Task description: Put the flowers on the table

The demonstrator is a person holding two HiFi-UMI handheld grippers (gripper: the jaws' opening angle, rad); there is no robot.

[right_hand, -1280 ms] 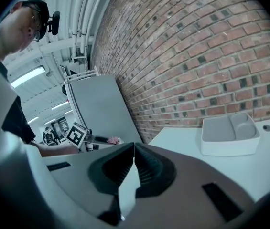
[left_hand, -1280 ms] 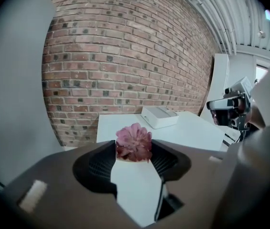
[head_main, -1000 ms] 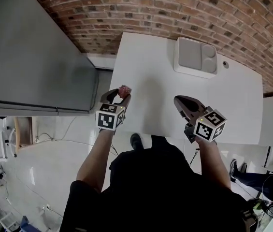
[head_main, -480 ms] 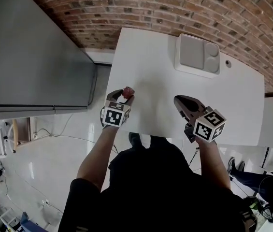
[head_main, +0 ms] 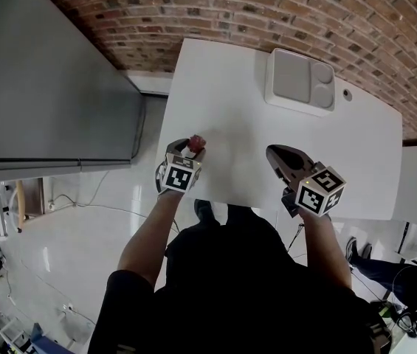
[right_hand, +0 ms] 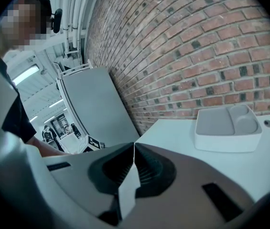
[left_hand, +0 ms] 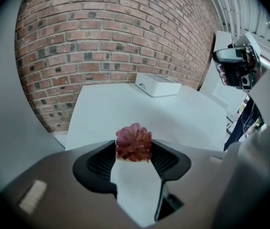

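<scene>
Left fingers on flower, tray well apart

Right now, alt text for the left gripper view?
The left gripper clamps a small pink-red flower between its jaw tips. Beyond it lies a white table, with a white tray at the far end by a brick wall.

**Black top, taupe grippers**

Dressed in a black short-sleeved top, lower centre of the head view. Fitted with a taupe moulded-plastic left gripper and a matching right gripper. Each with black ribbed pads and a white cube of black square markers.
</scene>
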